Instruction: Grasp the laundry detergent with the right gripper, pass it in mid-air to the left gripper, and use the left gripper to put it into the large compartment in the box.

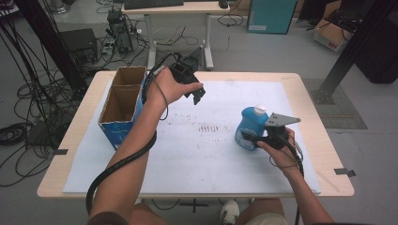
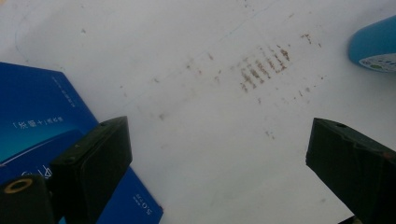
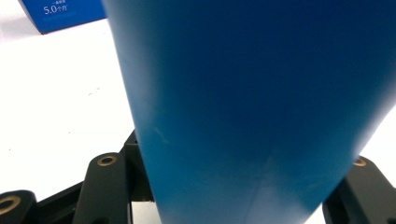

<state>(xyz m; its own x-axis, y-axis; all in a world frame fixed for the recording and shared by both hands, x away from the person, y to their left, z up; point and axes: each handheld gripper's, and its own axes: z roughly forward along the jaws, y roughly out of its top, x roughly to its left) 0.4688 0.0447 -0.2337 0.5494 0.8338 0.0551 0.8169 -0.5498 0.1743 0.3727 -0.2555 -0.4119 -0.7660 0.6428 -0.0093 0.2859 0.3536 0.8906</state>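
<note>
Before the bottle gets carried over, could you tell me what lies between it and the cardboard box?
Just stained white mat in the high view between blue bottle and cardboard box.

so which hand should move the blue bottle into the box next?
Right. The right gripper is shut on the blue bottle; the left gripper hangs open beside the cardboard box, holding nothing.

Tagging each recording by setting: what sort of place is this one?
Probably a lab or workshop: loose black cables trail over the grey floor, a desk with a black keyboard stands behind the wooden table, and cardboard boxes sit nearby.
</note>
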